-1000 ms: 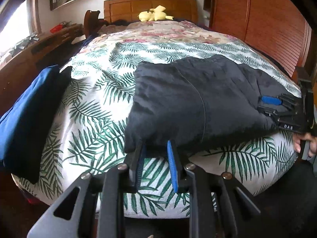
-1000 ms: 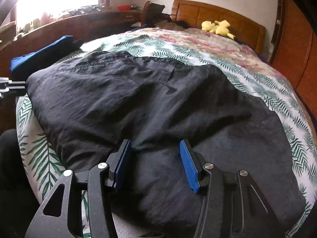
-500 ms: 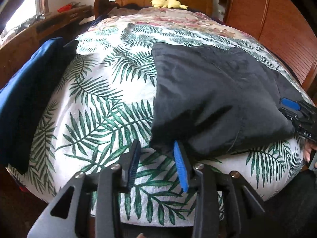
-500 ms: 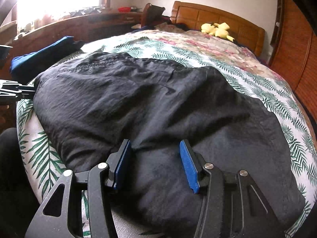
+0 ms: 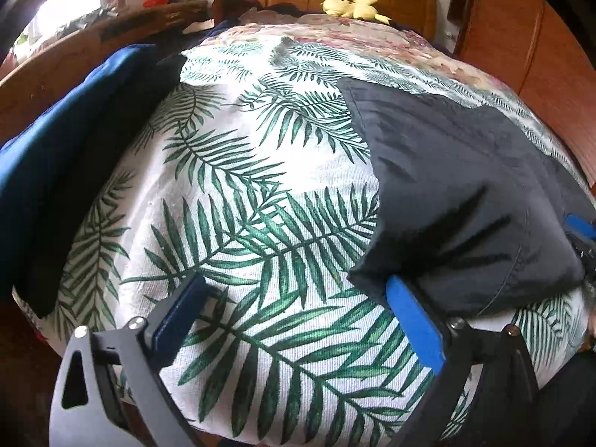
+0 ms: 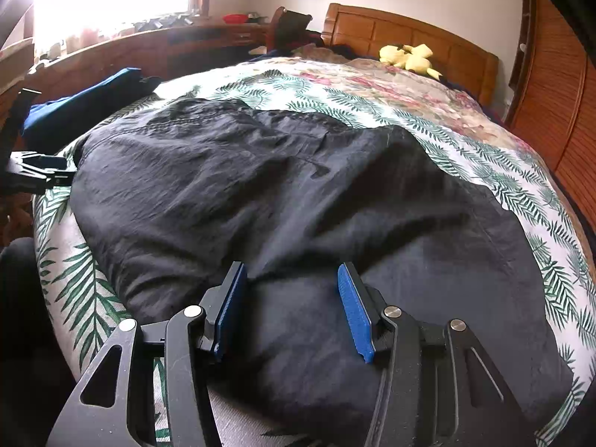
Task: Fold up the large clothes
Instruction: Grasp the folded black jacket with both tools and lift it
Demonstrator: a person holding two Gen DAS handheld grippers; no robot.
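Ahead of both our grippers spreads the bed, its palm-leaf bedspread (image 5: 260, 193) reaching back to a wooden headboard (image 6: 409, 33). The black garment (image 6: 298, 193) lies flat on it, directly under and beyond our right gripper (image 6: 294, 305), and to the right of our left gripper (image 5: 298, 320). A folded blue cloth (image 5: 56, 156) sits far off to the left gripper's left, at the bed's edge. Our left gripper's jaws are opening, spread wide over bare bedspread (the right pad just touches the garment's near corner). Our right gripper stands half open, black fabric bunched between its pads; whether they pinch it we cannot tell. A yellow plush toy (image 6: 409, 57) rests by the headboard.
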